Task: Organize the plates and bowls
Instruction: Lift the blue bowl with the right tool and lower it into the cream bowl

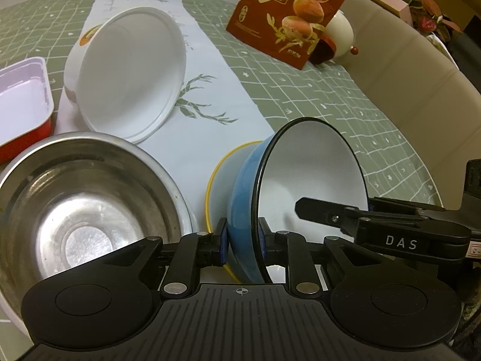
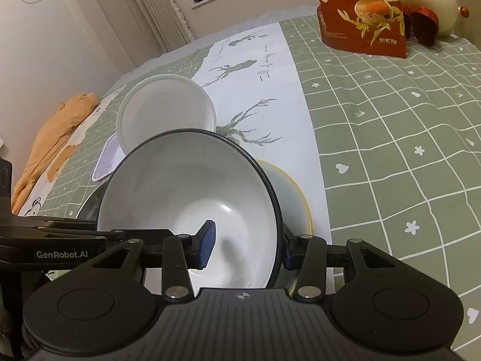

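My left gripper (image 1: 242, 242) is shut on the rim of a blue bowl (image 1: 240, 198) with a white inside and a black rim, tilted on its side. A yellow-rimmed bowl (image 1: 215, 177) lies just behind it. My right gripper (image 2: 248, 245) is open astride the same blue bowl's rim (image 2: 192, 192), one pad inside, one outside; the yellow-rimmed bowl (image 2: 288, 192) shows behind. A steel bowl (image 1: 81, 210) sits at the left. A large white bowl (image 1: 129, 72) leans on its side farther back and also shows in the right wrist view (image 2: 165, 108).
A red and white rectangular dish (image 1: 24, 102) sits at the far left. A red snack bag (image 1: 288, 15) and a white egg-shaped object (image 1: 339, 33) stand at the back. An orange cloth (image 2: 54, 132) lies at the table's left edge. The green checked tablecloth (image 2: 390, 150) spreads to the right.
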A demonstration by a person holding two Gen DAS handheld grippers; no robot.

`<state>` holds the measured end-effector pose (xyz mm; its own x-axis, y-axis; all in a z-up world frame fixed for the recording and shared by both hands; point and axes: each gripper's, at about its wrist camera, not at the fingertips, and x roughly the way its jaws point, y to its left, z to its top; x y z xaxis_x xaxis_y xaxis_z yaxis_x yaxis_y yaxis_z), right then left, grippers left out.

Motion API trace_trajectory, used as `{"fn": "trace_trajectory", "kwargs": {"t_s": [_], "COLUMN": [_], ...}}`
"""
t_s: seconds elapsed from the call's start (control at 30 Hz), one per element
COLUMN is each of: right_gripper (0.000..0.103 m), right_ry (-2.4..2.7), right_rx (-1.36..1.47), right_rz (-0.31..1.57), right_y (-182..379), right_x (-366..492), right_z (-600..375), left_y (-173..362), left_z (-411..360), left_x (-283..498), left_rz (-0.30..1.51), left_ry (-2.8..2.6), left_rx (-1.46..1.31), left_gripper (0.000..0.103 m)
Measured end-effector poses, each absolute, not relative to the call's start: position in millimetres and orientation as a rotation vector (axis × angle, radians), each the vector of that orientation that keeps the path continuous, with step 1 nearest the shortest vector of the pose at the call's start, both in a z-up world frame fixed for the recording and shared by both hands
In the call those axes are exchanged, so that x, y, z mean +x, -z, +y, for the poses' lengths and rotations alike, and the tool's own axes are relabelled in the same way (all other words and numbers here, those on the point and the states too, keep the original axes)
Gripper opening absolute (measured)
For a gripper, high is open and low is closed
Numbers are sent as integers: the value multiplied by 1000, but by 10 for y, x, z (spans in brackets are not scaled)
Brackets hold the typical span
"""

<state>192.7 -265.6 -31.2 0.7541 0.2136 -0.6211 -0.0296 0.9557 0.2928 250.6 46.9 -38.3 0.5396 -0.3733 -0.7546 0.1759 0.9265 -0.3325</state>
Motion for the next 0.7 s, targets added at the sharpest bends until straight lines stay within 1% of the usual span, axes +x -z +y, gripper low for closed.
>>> {"fn": "trace_trajectory", "kwargs": {"t_s": [0.07, 0.17, 0.63, 0.67, 0.7], "right_gripper": [44, 49, 49, 49, 49], "right_ry": [-126, -120, -128, -128, -131], "right_rx": [264, 253, 255, 257, 259], "right_rz": [692, 666, 659, 658, 657], "right_y": [286, 250, 257, 257, 255], "right_x": [1908, 1873, 1883, 1880, 1875], "right_z": [-2654, -2663, -2678, -2680, -2686], "left_y": [383, 384, 324, 307, 282], "left_z": [467, 455, 404, 398, 392], "left_x": [2506, 2503, 2456, 2446, 2427], "left_rz": [945, 941, 905, 895, 877], "left_ry": [327, 314, 303, 298, 289], "left_rx": [-227, -215, -166, -153, -138], "left_gripper": [26, 27, 28, 26, 25]}}
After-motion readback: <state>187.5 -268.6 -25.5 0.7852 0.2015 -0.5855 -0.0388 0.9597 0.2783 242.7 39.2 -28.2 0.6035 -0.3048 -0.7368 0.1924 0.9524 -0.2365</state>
